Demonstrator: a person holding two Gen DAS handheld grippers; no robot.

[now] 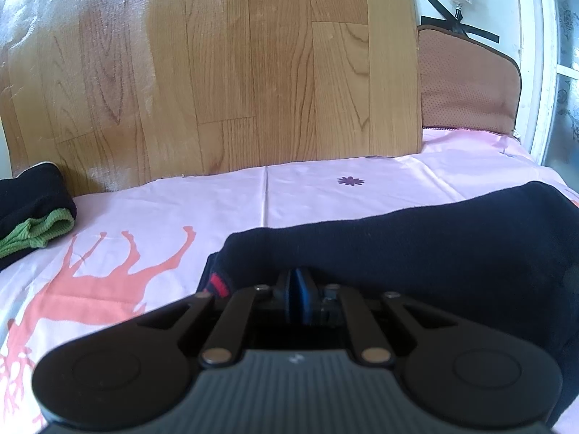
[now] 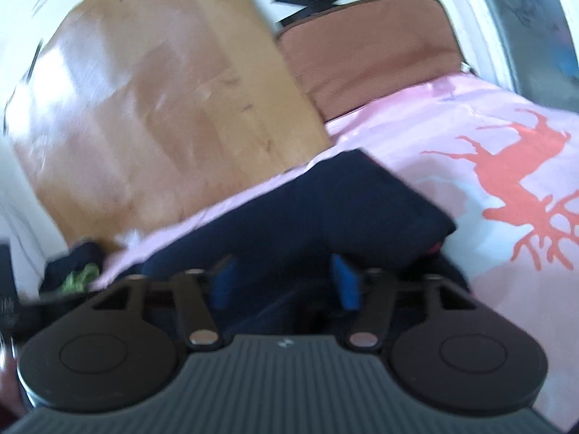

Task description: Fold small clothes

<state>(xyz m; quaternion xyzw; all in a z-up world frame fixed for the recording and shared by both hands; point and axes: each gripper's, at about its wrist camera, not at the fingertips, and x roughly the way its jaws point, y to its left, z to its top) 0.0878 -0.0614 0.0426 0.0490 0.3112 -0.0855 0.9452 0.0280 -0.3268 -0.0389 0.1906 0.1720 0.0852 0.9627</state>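
My left gripper (image 1: 297, 282) has its blue pads pressed together, and the near edge of the navy garment (image 1: 416, 249) appears pinched between them, though the dark cloth hides the exact contact. A small red tag (image 1: 219, 285) shows on that garment just left of the fingers. My right gripper (image 2: 284, 282) is spread wide, its blue pads (image 2: 345, 285) well apart, with the navy garment (image 2: 325, 202) lying under and ahead of them; this view is blurred, so I cannot tell whether either pad touches the cloth. The garment lies on a pink sheet (image 1: 307, 188) printed with coral deer (image 1: 108, 271). Far to the left rests another dark garment with green trim (image 1: 34, 206). Behind the sheet stands a wood-grain panel (image 1: 235, 65), with a brown cushion (image 1: 466, 86) beside it.
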